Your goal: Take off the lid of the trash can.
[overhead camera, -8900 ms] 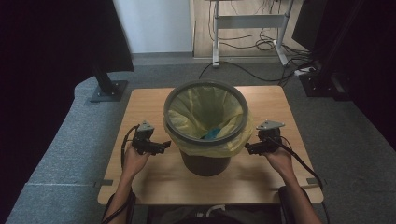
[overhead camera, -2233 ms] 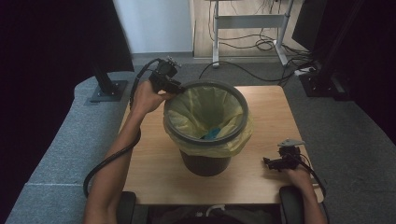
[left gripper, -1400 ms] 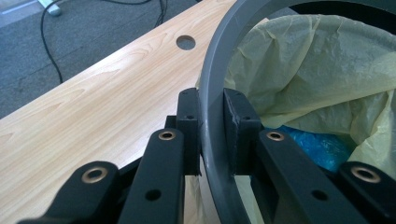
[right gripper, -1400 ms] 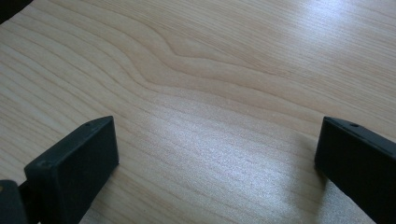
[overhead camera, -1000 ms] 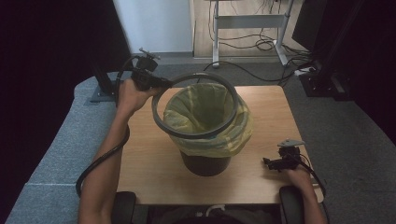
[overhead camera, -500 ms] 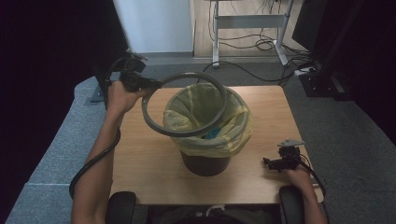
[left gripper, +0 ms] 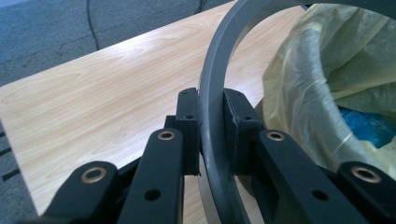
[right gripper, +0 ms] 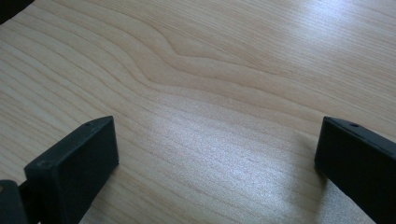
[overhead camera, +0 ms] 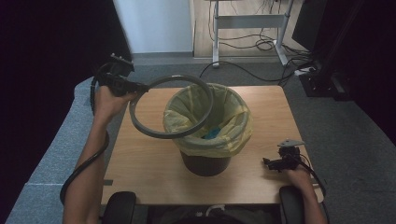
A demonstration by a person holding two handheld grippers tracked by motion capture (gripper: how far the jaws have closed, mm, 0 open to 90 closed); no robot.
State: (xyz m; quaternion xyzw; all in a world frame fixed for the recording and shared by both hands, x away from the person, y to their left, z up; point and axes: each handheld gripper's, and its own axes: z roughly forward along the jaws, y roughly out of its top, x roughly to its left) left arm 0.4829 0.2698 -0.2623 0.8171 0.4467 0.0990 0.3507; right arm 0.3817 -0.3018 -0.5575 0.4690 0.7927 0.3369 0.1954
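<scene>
Above table (overhead camera: 154, 158) — ring (overhead camera: 154, 133) in left gripper (overhead camera: 140, 87)

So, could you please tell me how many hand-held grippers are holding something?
1: the left hand-held gripper clamps the grey bin ring above the table's left; the right hand-held gripper rests open, empty.

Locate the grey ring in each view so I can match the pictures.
High view: grey ring left of centre, tilted over the bin's left rim, held by the left gripper.
Left gripper view: the ring rises from bottom centre, clamped between the jaws.
Right gripper view: not in it.
Shared landmark: wooden table.
</scene>
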